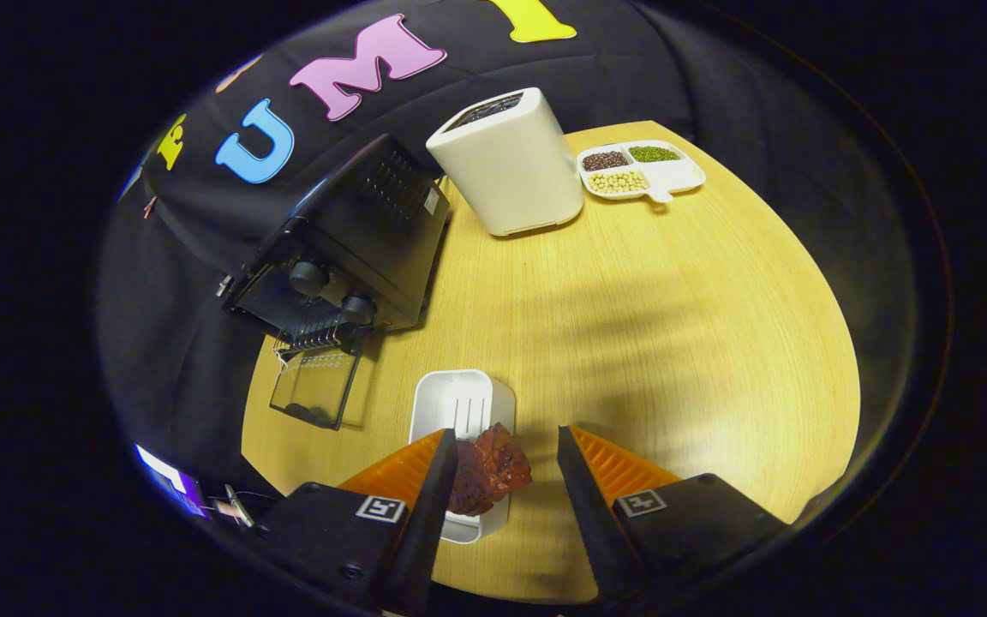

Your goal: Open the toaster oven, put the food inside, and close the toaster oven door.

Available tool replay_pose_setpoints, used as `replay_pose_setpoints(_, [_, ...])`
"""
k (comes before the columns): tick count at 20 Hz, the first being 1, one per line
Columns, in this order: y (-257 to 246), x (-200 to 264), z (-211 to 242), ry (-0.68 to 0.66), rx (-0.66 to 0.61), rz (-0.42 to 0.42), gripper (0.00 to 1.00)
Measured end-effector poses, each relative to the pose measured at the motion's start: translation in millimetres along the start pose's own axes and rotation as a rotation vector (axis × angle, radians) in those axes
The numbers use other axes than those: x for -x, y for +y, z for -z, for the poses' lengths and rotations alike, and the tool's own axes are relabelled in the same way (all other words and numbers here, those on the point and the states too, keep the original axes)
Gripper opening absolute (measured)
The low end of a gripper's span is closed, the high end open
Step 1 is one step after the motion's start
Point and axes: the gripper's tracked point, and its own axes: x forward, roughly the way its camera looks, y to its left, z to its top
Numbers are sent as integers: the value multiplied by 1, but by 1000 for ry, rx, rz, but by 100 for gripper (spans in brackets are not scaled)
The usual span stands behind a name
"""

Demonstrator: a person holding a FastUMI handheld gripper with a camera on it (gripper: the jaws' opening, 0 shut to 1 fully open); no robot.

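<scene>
- Here we saw our claw spread wide, gripping nothing, straddling reddish-brown meat on a white ridged plastic tray.
- Beyond, the black metal toaster oven stood open on the round wooden bench.

Tongs angled downward, fingers spread wide apart, gripping nothing

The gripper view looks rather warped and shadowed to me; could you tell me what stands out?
In the gripper view, fisheye distortion curves the wooden table edge and tilts the toaster oven; a broad soft shadow crosses the tabletop; the open gripper and meat on the white tray stay sharp.
</scene>
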Motion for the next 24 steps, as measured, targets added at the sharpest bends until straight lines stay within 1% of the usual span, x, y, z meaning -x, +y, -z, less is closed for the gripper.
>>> replay_pose_setpoints(2, [2, -3, 1, 9, -17, -14, 55])
replay_pose_setpoints(3, [3, -3, 5, 23, -32, -16, 49])
replay_pose_setpoints(5, [2, -4, 11, 51, -63, -19, 48])
replay_pose_setpoints(7, [2, -4, 9, 58, -117, -12, 42])
replay_pose_setpoints(9, [6, -4, 10, 54, -150, -32, 37])
replay_pose_setpoints(10, [10, 2, 4, 43, -180, -60, 32])
replay_pose_setpoints(11, [15, 2, 3, 38, -199, -72, 26])
replay_pose_setpoints(12, [16, 3, 3, 36, -196, -74, 19])
replay_pose_setpoints(15, [15, 10, -1, 12, -167, -59, 15])
replay_pose_setpoints(17, [13, 19, -10, -18, -168, -39, 15])
replay_pose_setpoints(22, [19, 54, -42, -125, -236, -15, 15])
replay_pose_setpoints(24, [29, 69, -46, -167, -255, -15, 14])
